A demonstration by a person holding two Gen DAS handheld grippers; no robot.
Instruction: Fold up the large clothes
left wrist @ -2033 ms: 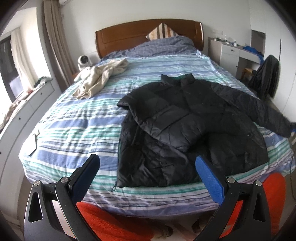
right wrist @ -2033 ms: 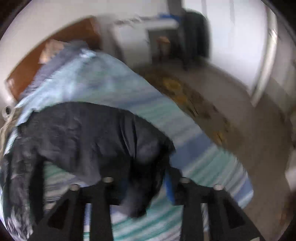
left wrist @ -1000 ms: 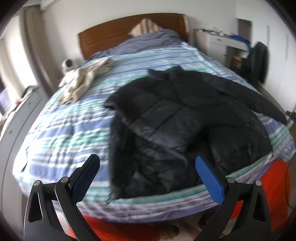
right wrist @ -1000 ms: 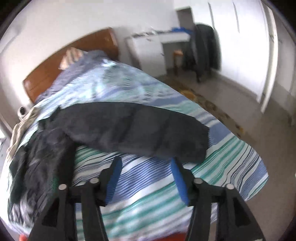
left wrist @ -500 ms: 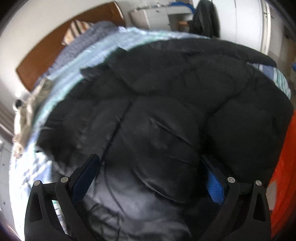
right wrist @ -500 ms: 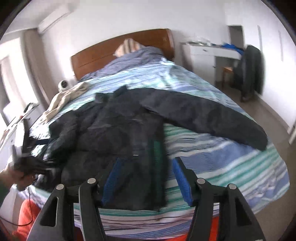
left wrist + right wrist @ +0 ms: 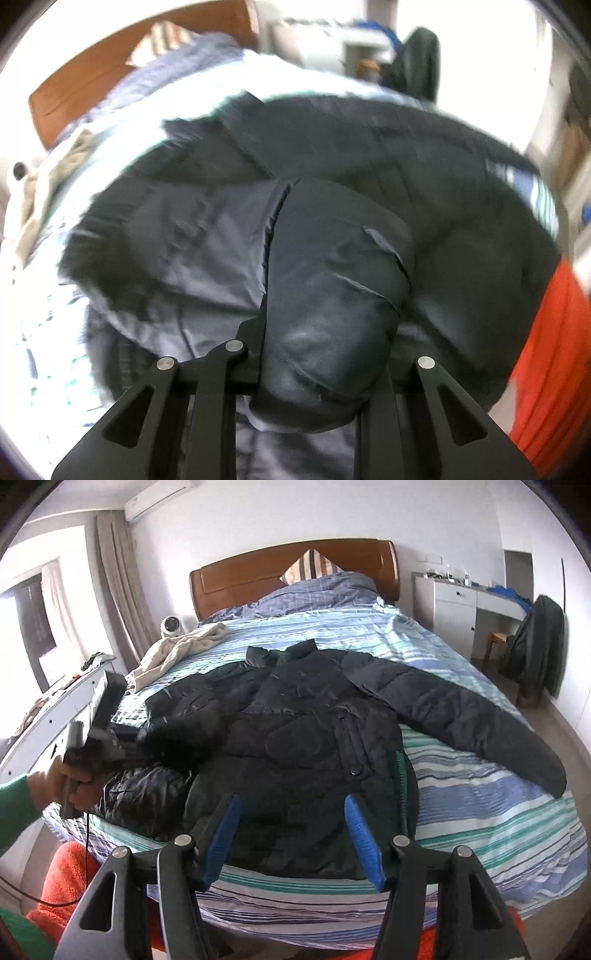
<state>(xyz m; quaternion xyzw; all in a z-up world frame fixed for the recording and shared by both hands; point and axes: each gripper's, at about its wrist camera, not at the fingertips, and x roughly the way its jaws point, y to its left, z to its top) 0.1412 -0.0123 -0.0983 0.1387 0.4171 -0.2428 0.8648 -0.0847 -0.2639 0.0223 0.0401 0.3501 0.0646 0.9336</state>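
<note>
A large black puffer jacket [image 7: 306,716] lies front-up on the striped bed [image 7: 491,812], its right sleeve [image 7: 461,712] stretched out toward the bed's right edge. My left gripper [image 7: 325,325] is shut on the jacket's left sleeve [image 7: 332,302], which bulges between its fingers. In the right wrist view the left gripper [image 7: 122,742] holds that sleeve at the jacket's left side. My right gripper [image 7: 291,834] is open and empty, just short of the jacket's bottom hem.
A cream garment [image 7: 177,653] lies at the bed's far left. A wooden headboard [image 7: 288,572] and pillow are at the back. A white desk [image 7: 461,605] and a chair with a dark coat [image 7: 535,650] stand right. An orange rug [image 7: 70,878] lies below.
My left gripper moved in onto the jacket and closed on its left sleeve. My right gripper let go of the right sleeve and swung to the foot of the bed.
</note>
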